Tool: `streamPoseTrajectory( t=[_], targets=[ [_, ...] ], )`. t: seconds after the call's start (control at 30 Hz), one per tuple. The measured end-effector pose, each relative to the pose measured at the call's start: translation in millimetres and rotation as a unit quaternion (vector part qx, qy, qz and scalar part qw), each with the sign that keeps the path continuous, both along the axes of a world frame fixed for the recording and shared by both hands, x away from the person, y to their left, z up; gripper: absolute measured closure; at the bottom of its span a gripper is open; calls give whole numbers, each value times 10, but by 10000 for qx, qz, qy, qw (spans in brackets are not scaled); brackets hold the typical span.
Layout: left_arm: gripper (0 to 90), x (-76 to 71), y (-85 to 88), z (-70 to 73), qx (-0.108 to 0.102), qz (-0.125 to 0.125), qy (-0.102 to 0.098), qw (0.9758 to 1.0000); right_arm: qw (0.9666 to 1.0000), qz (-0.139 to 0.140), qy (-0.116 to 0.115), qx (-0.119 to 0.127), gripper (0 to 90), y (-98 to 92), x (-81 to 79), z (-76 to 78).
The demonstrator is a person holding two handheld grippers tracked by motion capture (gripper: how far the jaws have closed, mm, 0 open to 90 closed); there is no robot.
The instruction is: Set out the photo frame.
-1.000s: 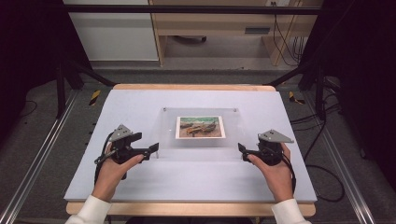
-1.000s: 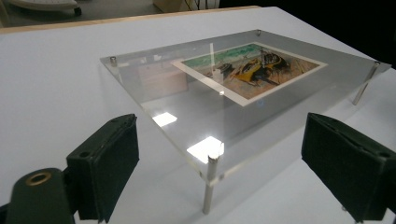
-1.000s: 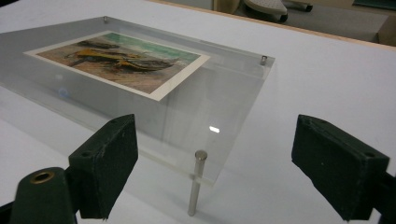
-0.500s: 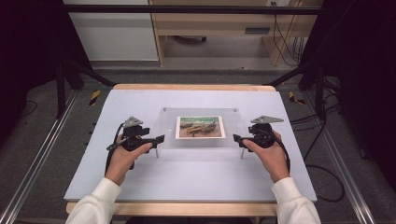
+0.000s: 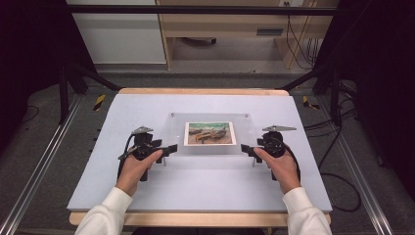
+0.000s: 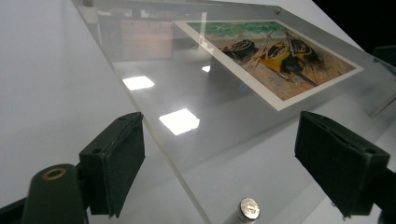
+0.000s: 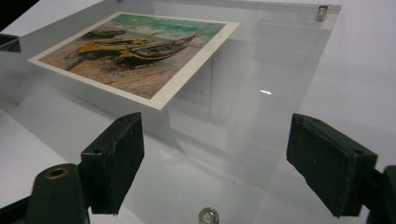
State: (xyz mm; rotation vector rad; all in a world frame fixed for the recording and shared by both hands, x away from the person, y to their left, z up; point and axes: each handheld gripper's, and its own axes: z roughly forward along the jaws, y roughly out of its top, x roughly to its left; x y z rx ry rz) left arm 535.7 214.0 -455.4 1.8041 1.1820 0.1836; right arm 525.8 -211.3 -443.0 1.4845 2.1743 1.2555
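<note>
At centre frame on the white table (image 5: 205, 196), the clear acrylic photo frame (image 5: 210, 147) lies between the left gripper (image 5: 169, 149) and right gripper (image 5: 247, 149), jaws apart; close both evenly on opposite edges before lifting.

No readable text, label, brand or number is seen anywhere; the print (image 5: 210, 133) under the clear acrylic frame (image 5: 244, 139) carries painted boats alone, and no lettering is made out there.
</note>
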Motion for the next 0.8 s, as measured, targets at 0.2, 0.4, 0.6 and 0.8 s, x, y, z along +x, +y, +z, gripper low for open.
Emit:
streamPoseTrajectory(
  t=[0.2,0.4,0.6,0.8],
  targets=[
    [135,-12,-9,-2,-28,5,75,10000,9997,-43,137,208,176,-22,14,-30],
    [132,15,-44,-24,-214,-35,311,9993,9983,-57,314,483,172,-68,23,-68],
    [137,32,-42,-38,-272,-47,331,9991,9970,-63,467,609,170,-89,29,-80],
    [134,37,-42,-39,-265,-72,323,9991,9961,-40,560,685,172,-102,28,-80]
  ],
)
